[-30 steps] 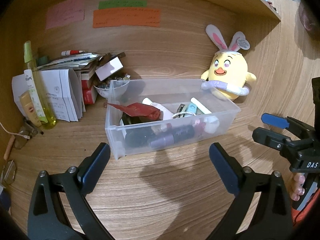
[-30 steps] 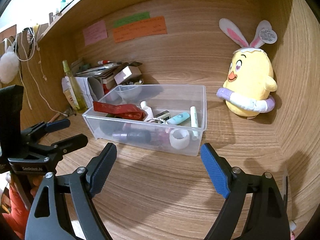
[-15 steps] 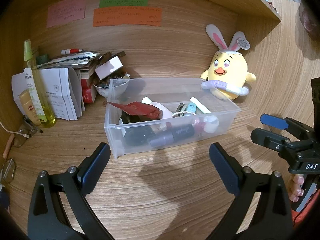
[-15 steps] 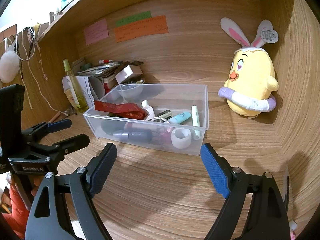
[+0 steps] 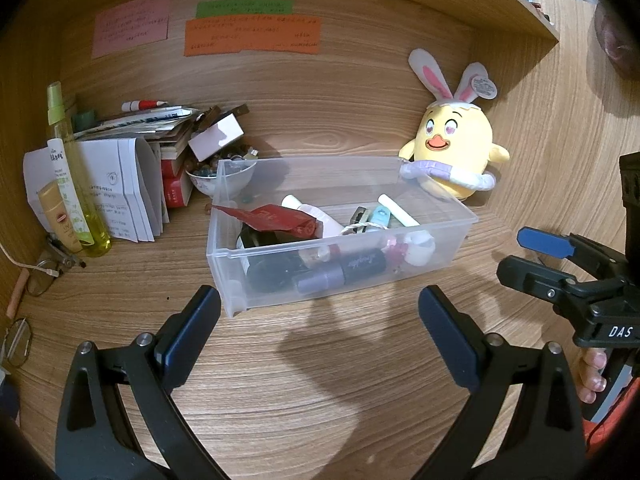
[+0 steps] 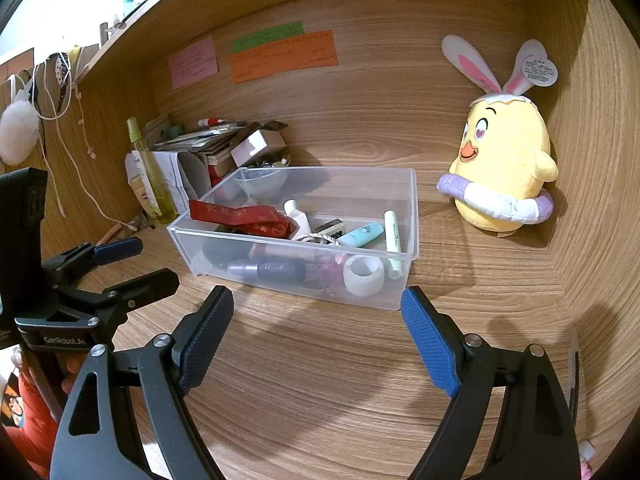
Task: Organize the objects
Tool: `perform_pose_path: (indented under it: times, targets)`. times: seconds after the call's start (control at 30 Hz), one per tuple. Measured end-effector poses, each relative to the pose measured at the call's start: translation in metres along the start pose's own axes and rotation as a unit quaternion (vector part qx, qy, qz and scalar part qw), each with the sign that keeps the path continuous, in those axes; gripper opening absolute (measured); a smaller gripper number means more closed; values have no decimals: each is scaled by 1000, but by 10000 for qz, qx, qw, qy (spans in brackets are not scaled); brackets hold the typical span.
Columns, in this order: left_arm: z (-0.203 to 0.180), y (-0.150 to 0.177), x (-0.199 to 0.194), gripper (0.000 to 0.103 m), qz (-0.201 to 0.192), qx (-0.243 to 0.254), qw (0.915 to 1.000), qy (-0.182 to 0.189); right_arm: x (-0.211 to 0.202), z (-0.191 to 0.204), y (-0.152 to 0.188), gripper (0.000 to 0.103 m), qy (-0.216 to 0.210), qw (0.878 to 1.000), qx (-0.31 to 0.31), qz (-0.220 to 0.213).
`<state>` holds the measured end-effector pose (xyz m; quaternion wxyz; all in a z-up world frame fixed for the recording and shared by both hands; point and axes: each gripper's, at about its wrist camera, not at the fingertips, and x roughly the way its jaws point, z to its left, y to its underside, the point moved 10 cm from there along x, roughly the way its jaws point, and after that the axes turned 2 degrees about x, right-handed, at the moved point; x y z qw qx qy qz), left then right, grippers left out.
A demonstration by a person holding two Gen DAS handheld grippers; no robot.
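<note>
We're looking down on the wooden desk [image 5: 320, 380], and both sets of tongs hang wide apart with nothing between their pads — the left gripper [image 5: 320, 332] and the right gripper [image 6: 316, 328] each hover just short of the clear plastic bin [image 5: 436, 216]. That bin sits mid-desk, already loaded: a red packet [image 5: 276, 218], a dark bottle [image 5: 344, 270], a mint-green tube [image 6: 366, 234] and a white ring [image 6: 365, 276] lie inside. From the left camera we get the clutter at the back left — a yellow spray bottle [image 5: 70, 176] and folded papers [image 5: 128, 188]. The right camera gives us a white pom-pom [image 6: 18, 130] hanging at the far left. The yellow chick plush [image 6: 504, 164] stands beside the bin's right end, not touching it as far as we can tell.
</note>
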<state>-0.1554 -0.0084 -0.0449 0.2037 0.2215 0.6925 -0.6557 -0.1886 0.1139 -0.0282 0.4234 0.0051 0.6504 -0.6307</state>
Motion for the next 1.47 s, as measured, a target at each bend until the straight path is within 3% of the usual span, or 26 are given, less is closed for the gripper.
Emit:
perform_pose_path:
  times: [1.47]
  targets:
    - [-2,3,-2,101,26,21,9999,123,3,2,-1,84,-10,10000,22,19]
